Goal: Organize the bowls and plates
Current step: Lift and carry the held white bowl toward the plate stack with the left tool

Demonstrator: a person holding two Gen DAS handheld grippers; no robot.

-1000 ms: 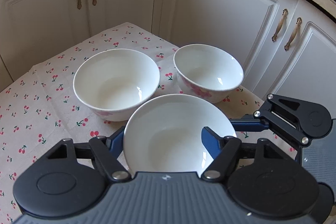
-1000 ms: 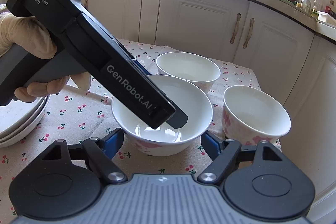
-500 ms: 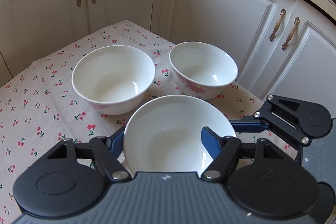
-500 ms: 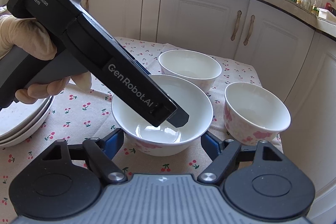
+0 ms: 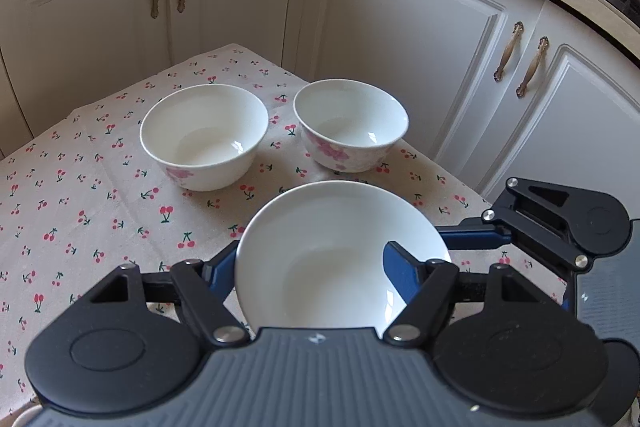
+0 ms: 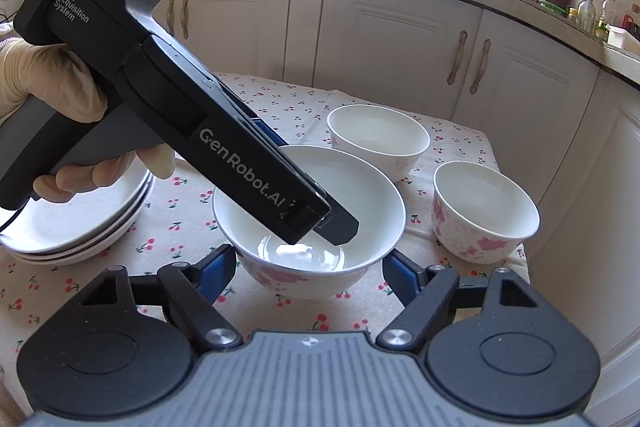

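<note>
A white bowl with pink flowers [image 5: 332, 255] hangs a little above the cherry-print tablecloth [image 5: 100, 187]. My left gripper [image 5: 310, 263] is shut on its wall, one finger inside the bowl [image 6: 360, 187] and the other outside the rim. My right gripper [image 6: 306, 263] straddles the same bowl low down, and its blue fingers [image 6: 216, 267] lie against both sides. Two more flowered bowls stand on the cloth beyond it, one [image 5: 204, 135] to the left and one [image 5: 352, 123] to the right.
A stack of white plates [image 6: 80, 219] sits at the table's left, under the gloved hand [image 6: 44, 83] holding the left gripper. White cabinets [image 5: 400, 47] close in behind and to the right of the table. The table's far corner [image 6: 484, 139] lies just past the bowls.
Both grippers have risen and drawn back together with the bowl between them. The two standing bowls now look smaller and farther off, and more cloth shows.
</note>
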